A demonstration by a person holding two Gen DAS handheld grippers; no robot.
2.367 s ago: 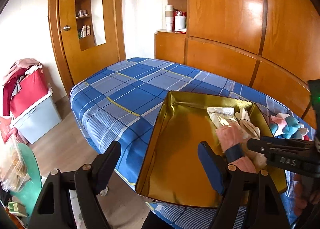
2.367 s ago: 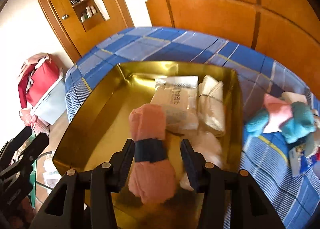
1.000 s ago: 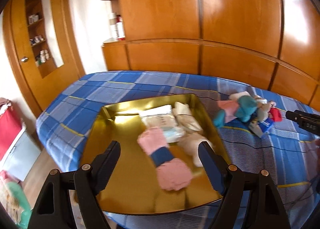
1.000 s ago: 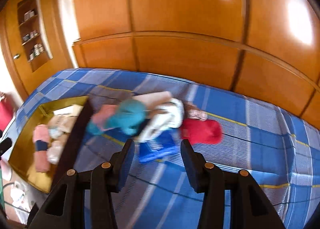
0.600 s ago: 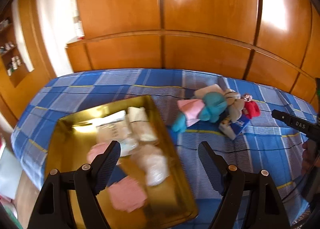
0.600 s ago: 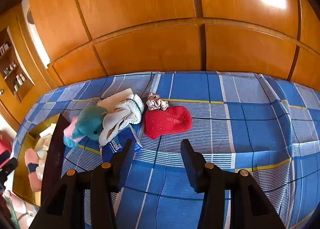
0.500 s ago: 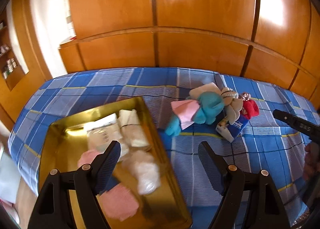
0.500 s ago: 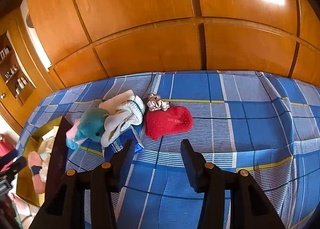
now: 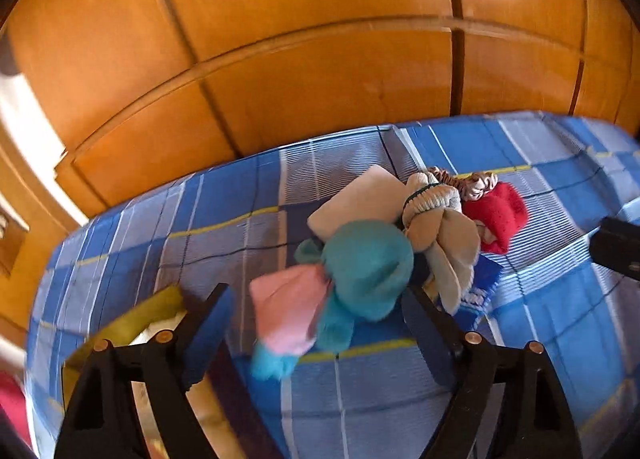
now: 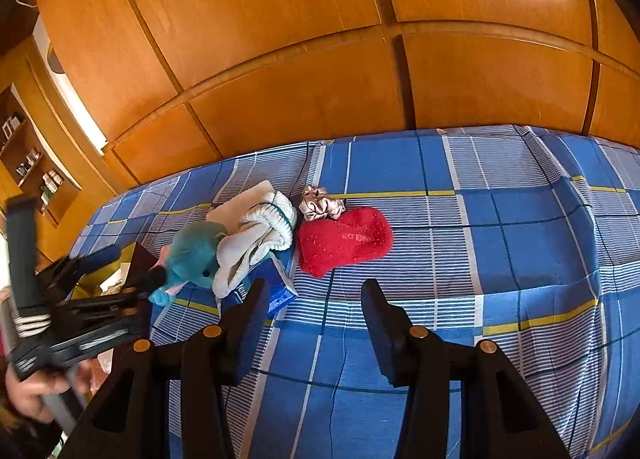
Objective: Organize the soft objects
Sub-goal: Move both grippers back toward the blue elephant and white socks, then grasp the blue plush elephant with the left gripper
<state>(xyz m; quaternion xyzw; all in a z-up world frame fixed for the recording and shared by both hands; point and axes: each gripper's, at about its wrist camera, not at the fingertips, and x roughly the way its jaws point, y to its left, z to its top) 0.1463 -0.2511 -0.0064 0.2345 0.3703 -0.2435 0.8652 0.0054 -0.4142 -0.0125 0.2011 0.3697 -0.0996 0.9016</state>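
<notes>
Left tool [image 9: 316, 323] now wide open, holding nothing, with the teal plush toy [image 9: 366, 269] right between its two tips. Pink cloth [image 9: 286, 309] tucked under the toy, nearer the left tip. Gold tray [image 9: 132, 325] now just a corner off to the low left of this tool; a moment ago filling the whole view, with a pink roll being set down inside. So: one soft thing put away, and both tools swung over to the pile on the bed [image 10: 520, 259] for the next one.

Right tool [image 10: 312, 303] also wide open and empty, hanging over bare blue check cloth. Red sock [image 10: 346, 239] just ahead of it, a bit left of the middle. Shiny scrunchie [image 10: 322, 207] past the sock, touching its far edge. White sock bundle [image 10: 264, 235] ahead and to the left, lying on the blue tissue pack [image 10: 280, 291] that pokes out by the left tip. Flat beige pad [image 9: 360, 203] behind the toy, partly hidden.

Probably next: close the left tool on the teal toy and carry it back to the tray. Squashy and lumpy, so a firm pinch in the fat middle looks best. Pink cloth might come along too or slip off. Lots left to sort still.
</notes>
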